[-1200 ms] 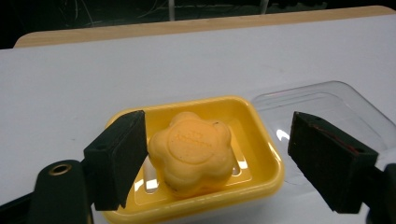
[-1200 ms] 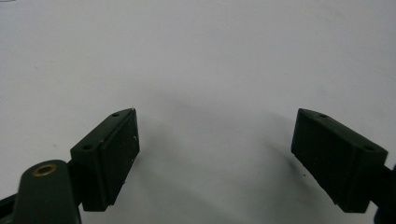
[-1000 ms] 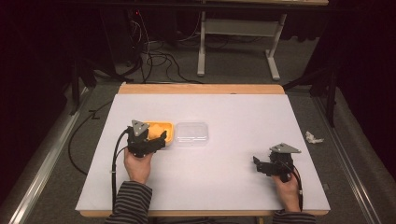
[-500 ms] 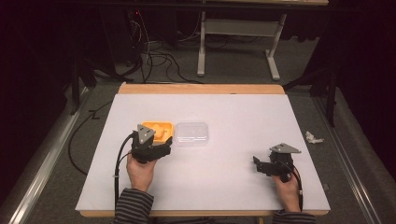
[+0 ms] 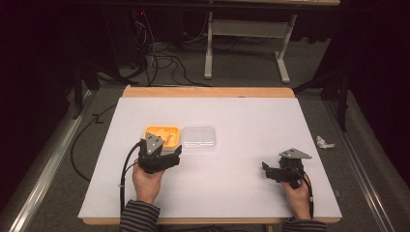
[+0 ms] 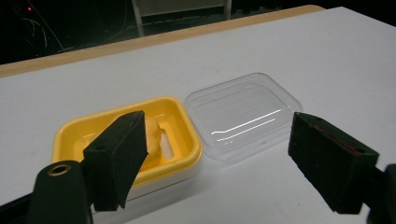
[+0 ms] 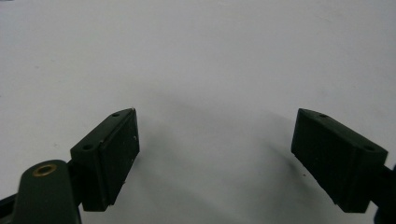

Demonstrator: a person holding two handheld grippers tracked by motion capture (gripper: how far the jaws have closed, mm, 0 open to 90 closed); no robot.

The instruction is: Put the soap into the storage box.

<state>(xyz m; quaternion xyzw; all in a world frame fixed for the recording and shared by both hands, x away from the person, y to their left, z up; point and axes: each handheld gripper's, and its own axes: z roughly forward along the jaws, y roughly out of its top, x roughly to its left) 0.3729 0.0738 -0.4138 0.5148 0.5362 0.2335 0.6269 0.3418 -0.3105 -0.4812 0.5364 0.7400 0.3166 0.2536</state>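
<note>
The left gripper (image 5: 170, 157), jaws spread wide and empty, has edged rightward and slightly back over the last second. It now sits at lower left of centre in the high view, just in front of the seam where the yellow dish (image 5: 163, 136) touches the clear lid (image 5: 198, 139). A second ago it hung over the dish's near left corner. In the left gripper view the jaws frame both things: the dish (image 6: 130, 135) at centre left, a pale yellow soap (image 6: 154, 133) lying in it, and the lid (image 6: 245, 114) flat on the white tabletop (image 6: 303, 51) at centre right. The shift lines the gripper up more with the lid, so picking up the lid to cover the dish looks like the coming step; nothing is grasped yet.

The right gripper (image 5: 267, 170), at lower right of the high view, has not moved. It rests well apart from dish and lid, jaws spread over bare tabletop (image 7: 201, 60). A crumpled white scrap (image 5: 325, 143) lies on the floor beyond the tabletop's right edge.
</note>
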